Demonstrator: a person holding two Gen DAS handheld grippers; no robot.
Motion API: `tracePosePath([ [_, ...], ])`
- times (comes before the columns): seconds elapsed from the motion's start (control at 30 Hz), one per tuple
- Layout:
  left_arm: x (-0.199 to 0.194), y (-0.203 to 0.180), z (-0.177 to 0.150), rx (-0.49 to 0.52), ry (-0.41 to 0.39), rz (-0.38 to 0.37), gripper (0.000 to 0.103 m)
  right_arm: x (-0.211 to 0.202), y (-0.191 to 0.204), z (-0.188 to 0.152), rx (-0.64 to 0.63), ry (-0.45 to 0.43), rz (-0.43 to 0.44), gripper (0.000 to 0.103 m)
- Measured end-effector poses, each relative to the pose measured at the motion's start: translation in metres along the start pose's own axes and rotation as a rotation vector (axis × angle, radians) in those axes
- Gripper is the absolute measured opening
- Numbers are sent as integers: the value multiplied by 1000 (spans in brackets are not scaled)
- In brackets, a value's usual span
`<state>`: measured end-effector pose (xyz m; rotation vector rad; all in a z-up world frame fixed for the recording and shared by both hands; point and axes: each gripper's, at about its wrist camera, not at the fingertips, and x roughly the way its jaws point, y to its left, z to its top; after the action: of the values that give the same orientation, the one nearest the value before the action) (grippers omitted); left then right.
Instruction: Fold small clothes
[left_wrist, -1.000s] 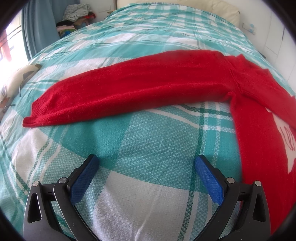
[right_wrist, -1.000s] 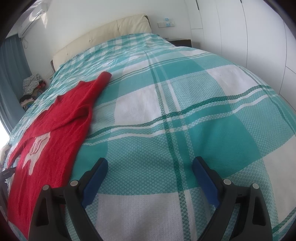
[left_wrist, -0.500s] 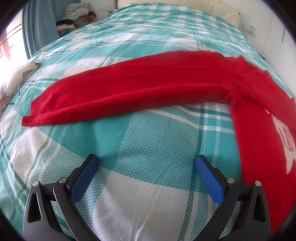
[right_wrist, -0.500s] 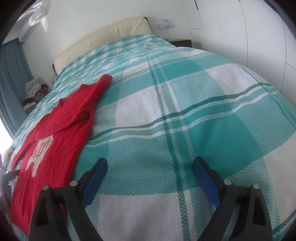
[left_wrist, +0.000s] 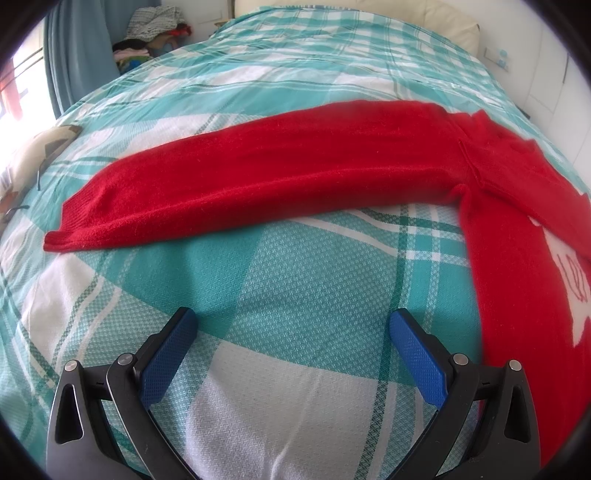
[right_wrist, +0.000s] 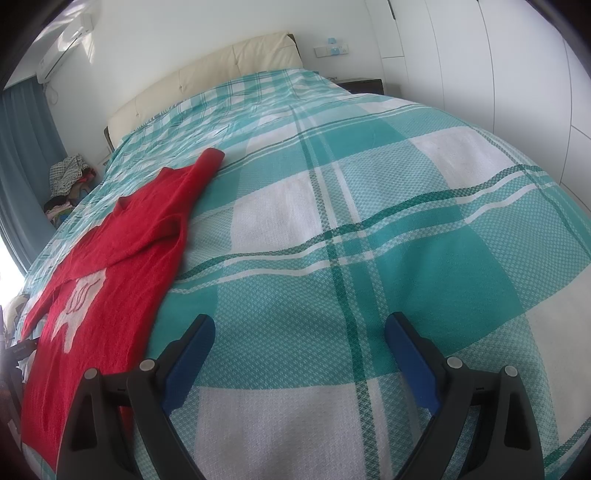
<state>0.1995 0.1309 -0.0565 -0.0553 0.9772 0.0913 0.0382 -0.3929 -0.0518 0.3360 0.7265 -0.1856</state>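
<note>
The red sweater (left_wrist: 280, 162) lies flat on the plaid bedspread (left_wrist: 295, 280), its sleeve stretched beyond your left gripper (left_wrist: 293, 350), which is wide apart and empty. Your right gripper (right_wrist: 299, 350) also gapes, sweater at its left; the hem is cut off.

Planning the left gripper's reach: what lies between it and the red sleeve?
Only bare plaid bedspread, as the left wrist view shows. The left gripper is open, short of the sleeve.
</note>
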Motion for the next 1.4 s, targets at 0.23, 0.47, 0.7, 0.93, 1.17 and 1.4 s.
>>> tracePosePath([
  [0.23, 1, -1, 1, -1, 10, 2, 103, 0, 0, 0, 0, 0, 0, 93],
  [0.47, 0, 0, 3, -2, 35, -3, 103, 0, 0, 0, 0, 0, 0, 93],
  [0.7, 0, 1, 3, 3, 76, -7, 103, 0, 0, 0, 0, 0, 0, 93],
  [0.93, 0, 0, 3, 26, 95, -11, 103, 0, 0, 0, -1, 0, -1, 93],
  [1.17, -1, -1, 4, 41, 105, -15, 103, 0, 0, 0, -1, 1, -1, 93],
  [1.4, -1, -1, 4, 41, 104, -15, 103, 1, 0, 0, -1, 1, -1, 93],
])
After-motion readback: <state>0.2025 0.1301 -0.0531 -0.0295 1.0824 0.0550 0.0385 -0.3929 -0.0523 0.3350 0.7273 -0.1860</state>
